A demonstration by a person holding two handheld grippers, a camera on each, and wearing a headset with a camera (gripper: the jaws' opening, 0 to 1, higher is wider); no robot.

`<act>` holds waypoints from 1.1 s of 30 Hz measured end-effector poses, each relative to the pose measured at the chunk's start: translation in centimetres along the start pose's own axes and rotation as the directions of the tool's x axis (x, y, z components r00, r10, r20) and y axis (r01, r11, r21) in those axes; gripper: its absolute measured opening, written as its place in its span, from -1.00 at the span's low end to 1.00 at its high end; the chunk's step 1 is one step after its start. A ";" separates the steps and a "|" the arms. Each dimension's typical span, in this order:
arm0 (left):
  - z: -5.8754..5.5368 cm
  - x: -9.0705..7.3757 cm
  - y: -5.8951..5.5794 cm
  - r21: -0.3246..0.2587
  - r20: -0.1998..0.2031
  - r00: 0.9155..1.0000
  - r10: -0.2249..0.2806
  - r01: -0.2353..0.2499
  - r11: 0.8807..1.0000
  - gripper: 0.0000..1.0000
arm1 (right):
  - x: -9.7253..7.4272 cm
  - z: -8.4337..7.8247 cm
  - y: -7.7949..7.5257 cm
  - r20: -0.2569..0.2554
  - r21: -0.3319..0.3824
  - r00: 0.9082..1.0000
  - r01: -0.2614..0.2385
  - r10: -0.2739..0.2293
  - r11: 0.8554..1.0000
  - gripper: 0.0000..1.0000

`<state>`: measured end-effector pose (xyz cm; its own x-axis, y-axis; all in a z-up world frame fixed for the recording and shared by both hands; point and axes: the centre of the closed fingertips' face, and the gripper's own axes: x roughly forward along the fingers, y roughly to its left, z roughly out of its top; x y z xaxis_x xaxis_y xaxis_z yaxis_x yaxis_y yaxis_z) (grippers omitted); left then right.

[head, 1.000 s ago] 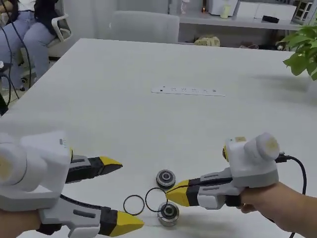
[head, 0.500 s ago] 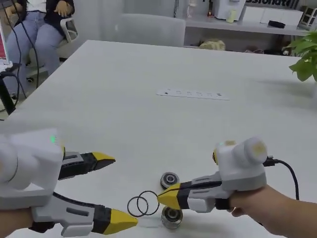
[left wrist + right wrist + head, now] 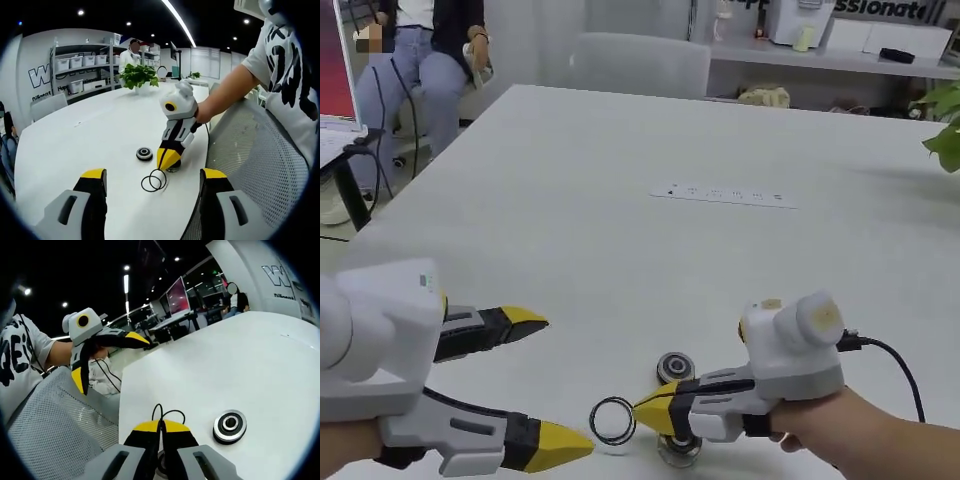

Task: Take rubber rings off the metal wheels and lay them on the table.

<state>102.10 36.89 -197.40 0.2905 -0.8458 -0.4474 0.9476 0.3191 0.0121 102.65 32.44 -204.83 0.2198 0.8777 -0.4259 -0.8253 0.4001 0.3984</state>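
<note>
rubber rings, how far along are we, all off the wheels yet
Done: two rubber rings are off the metal wheels, overlapping on the table. In hand: the right gripper has its jaws shut on one of them, not yet released; the left gripper is open and holds nothing. Left: let that ring go. Whether either wheel carries another ring is too small to tell.
</note>
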 end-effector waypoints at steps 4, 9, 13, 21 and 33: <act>-0.1 -0.2 0.2 -0.005 -0.001 1.000 0.005 -0.005 1.000 0.47 | 0.2 0.2 -0.2 -0.001 -0.006 1.000 0.009 -0.009 1.000 -1.00; -0.1 -0.2 0.3 -0.006 -0.003 1.000 0.009 -0.009 1.000 0.47 | 0.3 0.2 -0.8 -0.006 -0.015 1.000 0.031 -0.031 0.999 -1.00; -0.1 -0.2 0.3 -0.009 -0.007 1.000 0.007 -0.007 1.000 0.47 | 0.4 0.1 -1.3 -0.010 -0.017 0.999 0.049 -0.049 0.999 -1.00; -0.1 0.0 0.3 -0.009 -0.011 1.000 0.005 -0.006 1.000 0.46 | 0.4 -0.3 -2.1 -0.028 -0.041 0.996 0.085 -0.086 0.996 -1.00; -0.1 0.0 0.4 -0.013 -0.015 1.000 0.007 -0.007 1.000 0.44 | 0.3 0.0 -2.3 -0.010 -0.059 0.995 0.096 -0.097 0.994 -0.88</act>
<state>102.43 37.06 -197.49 0.2952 -0.8372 -0.4603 0.9437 0.3308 0.0035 104.62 31.78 -205.88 0.2931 0.8321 -0.4709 -0.8297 0.4661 0.3071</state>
